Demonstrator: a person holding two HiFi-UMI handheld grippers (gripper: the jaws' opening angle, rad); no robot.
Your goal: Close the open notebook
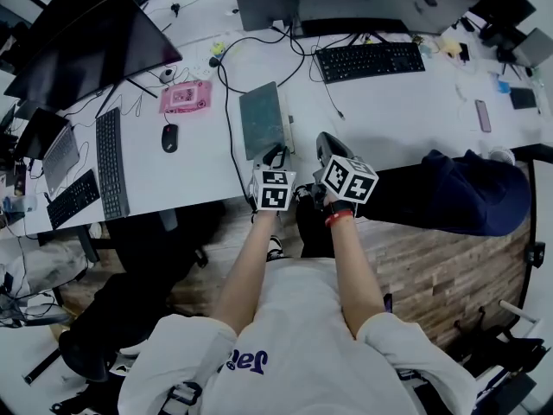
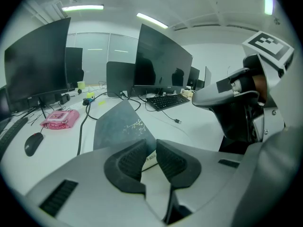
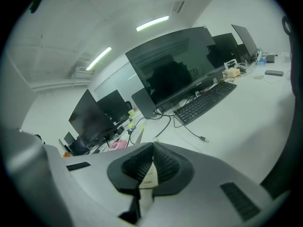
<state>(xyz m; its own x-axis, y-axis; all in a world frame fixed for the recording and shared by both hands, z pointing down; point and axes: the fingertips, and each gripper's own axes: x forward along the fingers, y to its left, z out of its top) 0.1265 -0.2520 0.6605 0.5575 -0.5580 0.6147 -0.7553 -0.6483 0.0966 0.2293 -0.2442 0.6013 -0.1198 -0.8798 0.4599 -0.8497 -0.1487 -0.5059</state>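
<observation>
The white desk [image 1: 389, 119] runs across the far half of the head view. On it, close to the near edge and about midway along, lies the notebook [image 1: 262, 119]. A mouse [image 1: 169, 137] sits to its left and a keyboard [image 1: 370, 60] farther off to the right.

From above the notebook reads as one dark, flat slab with a pale strip of page edges down its right side. In the left gripper view the cover [image 2: 120, 126] shows a small gold sprig and seems to lie level, so it may already be shut or nearly so; I cannot be sure.

It looks thin and light, with a stiff board cover and a smooth face that pads could slide on. The loose pages underneath would bend and crease if pinched. The free right edge or a near corner of the cover seems the best place to take hold.

The left claw [image 2: 151, 143] hangs just short of the near edge, its jaws slightly apart and gripping nothing. The right claw [image 3: 152, 145], beside it on the right, has its jaws together and is empty.
</observation>
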